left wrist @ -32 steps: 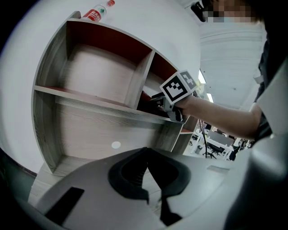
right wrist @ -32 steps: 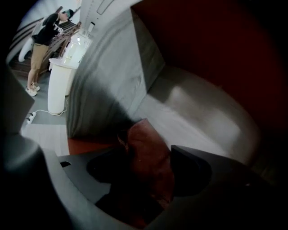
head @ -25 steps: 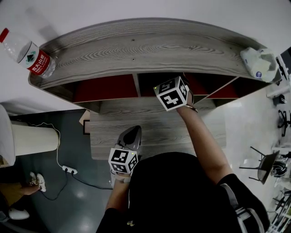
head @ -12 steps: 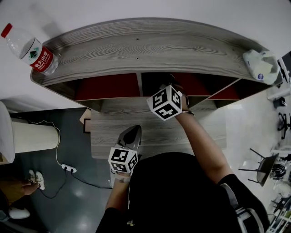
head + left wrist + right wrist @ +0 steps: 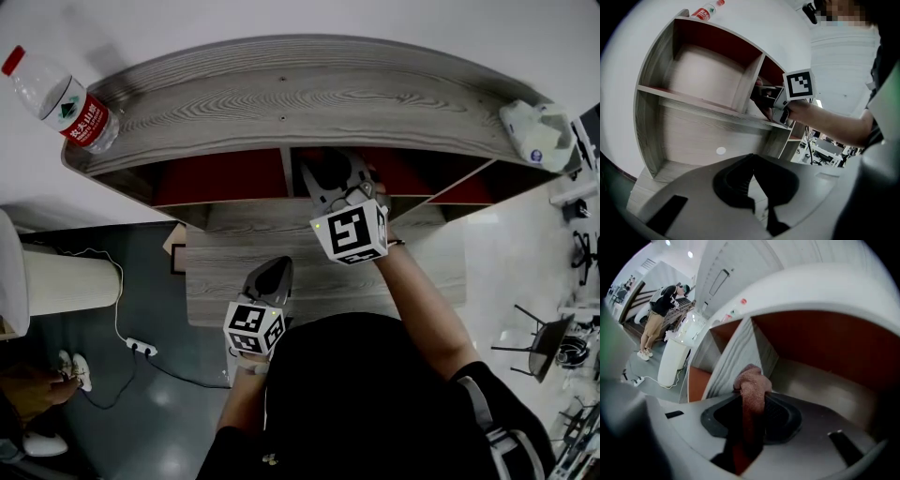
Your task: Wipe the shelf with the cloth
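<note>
**A:** Where is the cloth (image 5: 751, 380) right now?

**B:** It is pinched in the right hand-held gripper (image 5: 330, 173). It shows as a pinkish-brown wad bunched up above the pads, held at the mouth of the shelf's (image 5: 281, 103) middle compartment, the one with the red back wall.

**A:** Is it really clamped, or only resting there?

**B:** It is clamped. The jaws have just been closing, and they now press the fabric from both sides, with a tail of it running down between them.

**A:** What else is different from a second ago?

**B:** That hand-held gripper was reaching deep into the compartment then. Now it has drawn back towards the shelf's front edge, so its jaws show clear of the opening.

**A:** What does that mean for the job?

**B:** I'd say the pick-up is done and the wiping hasn't started, since the cloth isn't lying flat on any board of the shelf. The next move needs the wad pressed down onto a board and swept along it.

**A:** And the other hand?

**B:** The left hand-held gripper (image 5: 269, 278) has its jaws together on nothing. It waits low before the shelf's lower board.

**A:** Is anything in the way?

**B:** A water bottle (image 5: 61, 98) lies at the left end of the shelf's top. It is well apart from the cloth.
</note>
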The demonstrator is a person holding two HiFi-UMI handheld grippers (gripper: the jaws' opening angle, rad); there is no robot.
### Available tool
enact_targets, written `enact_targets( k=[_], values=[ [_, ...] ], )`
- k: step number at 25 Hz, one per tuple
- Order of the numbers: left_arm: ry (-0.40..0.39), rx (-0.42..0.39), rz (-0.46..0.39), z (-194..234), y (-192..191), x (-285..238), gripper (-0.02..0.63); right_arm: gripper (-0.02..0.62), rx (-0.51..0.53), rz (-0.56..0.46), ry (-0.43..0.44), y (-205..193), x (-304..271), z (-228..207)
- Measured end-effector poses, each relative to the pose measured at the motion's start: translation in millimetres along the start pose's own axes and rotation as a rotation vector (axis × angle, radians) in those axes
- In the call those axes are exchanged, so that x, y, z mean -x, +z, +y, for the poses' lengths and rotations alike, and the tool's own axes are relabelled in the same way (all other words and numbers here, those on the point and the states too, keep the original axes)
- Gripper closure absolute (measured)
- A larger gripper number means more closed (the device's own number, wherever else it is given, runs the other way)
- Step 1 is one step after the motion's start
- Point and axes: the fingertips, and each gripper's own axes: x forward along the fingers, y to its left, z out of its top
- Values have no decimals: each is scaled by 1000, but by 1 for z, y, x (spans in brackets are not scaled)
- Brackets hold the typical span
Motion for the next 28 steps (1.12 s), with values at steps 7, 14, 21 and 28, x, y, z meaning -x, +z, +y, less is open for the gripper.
enact_targets(
  k=[7,14,21,28],
  values=[
    [-6,2,5,-2,-1,-1,600,485,106,-101,-24,41,27,-5],
    [-13,3,9,-7,-4,-3,600,485,121,-103,36,28,39,15],
    [-9,23,15,-6,-10,-3,600,485,194,35,122,-19,32,39],
    [-2,32,14,-3,-12,-4,600,485,284,162,170,-51,10,42]
  ],
)
